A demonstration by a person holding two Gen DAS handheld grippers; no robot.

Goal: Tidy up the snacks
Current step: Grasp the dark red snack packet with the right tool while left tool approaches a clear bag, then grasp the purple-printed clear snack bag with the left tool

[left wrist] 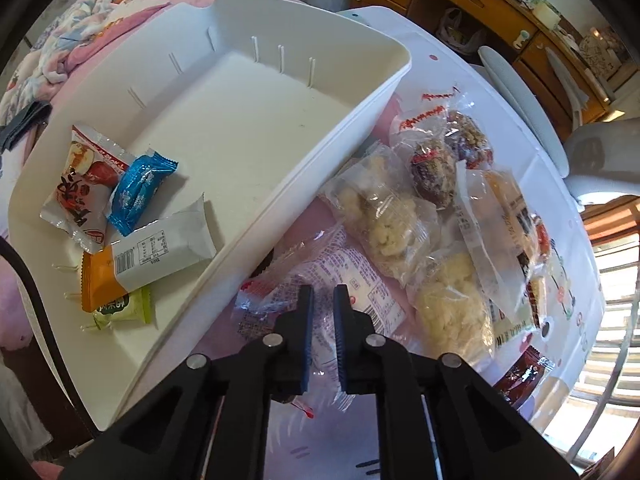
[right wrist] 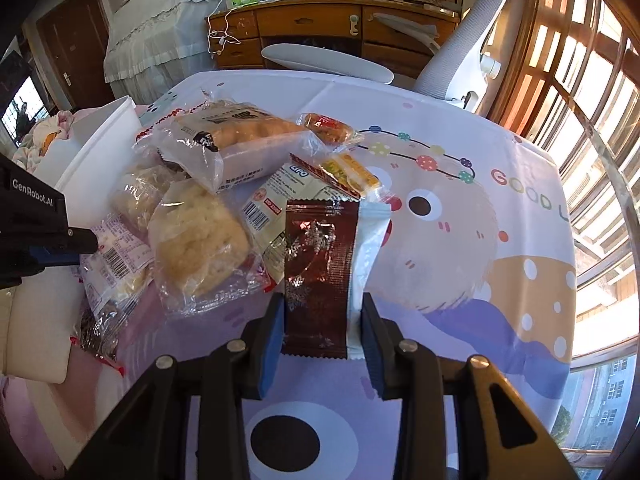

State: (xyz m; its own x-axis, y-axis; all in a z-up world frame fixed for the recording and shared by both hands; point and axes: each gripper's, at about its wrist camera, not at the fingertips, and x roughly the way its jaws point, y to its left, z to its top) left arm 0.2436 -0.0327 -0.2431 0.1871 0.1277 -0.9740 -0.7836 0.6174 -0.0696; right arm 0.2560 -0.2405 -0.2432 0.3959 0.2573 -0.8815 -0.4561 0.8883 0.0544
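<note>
Table (right wrist: 440,120): a cartoon-print cloth covers it, and everything I am sorting lies on it, within reach of both my hands.

Tray (left wrist: 280,208): the white bin sits on the left side of the table, just beside the loose pile — close enough that each move should be short. Most of its floor is bare.

Sorted snacks: a red-and-white packet (left wrist: 80,184), a blue packet (left wrist: 138,188), a white packet (left wrist: 160,248), an orange one (left wrist: 98,280) and a green one (left wrist: 122,310) are bunched in the tray's near corner, overlapping, which I take as the start of a packed row.

Loose pile: clear bags of pale puffed snacks (left wrist: 384,216), dark nut-topped rounds (left wrist: 436,172) and a long bread bag (right wrist: 236,136) overlap between the tray and my right claw, not yet sorted.

Left claw (left wrist: 323,296): pressed together on a clear printed wrapper (left wrist: 348,292), pointing steeply down just outside the tray wall. I judge it pinches the thin film edge because that is the easiest part to catch.

Right claw (right wrist: 323,308): half spread, pads against both sides of a dark-red-and-white packet (right wrist: 328,272) that stands up from the cloth — held by its lower end so the rest hangs clear of the pile.

Next, as I judge it: both packets go into the tray.
</note>
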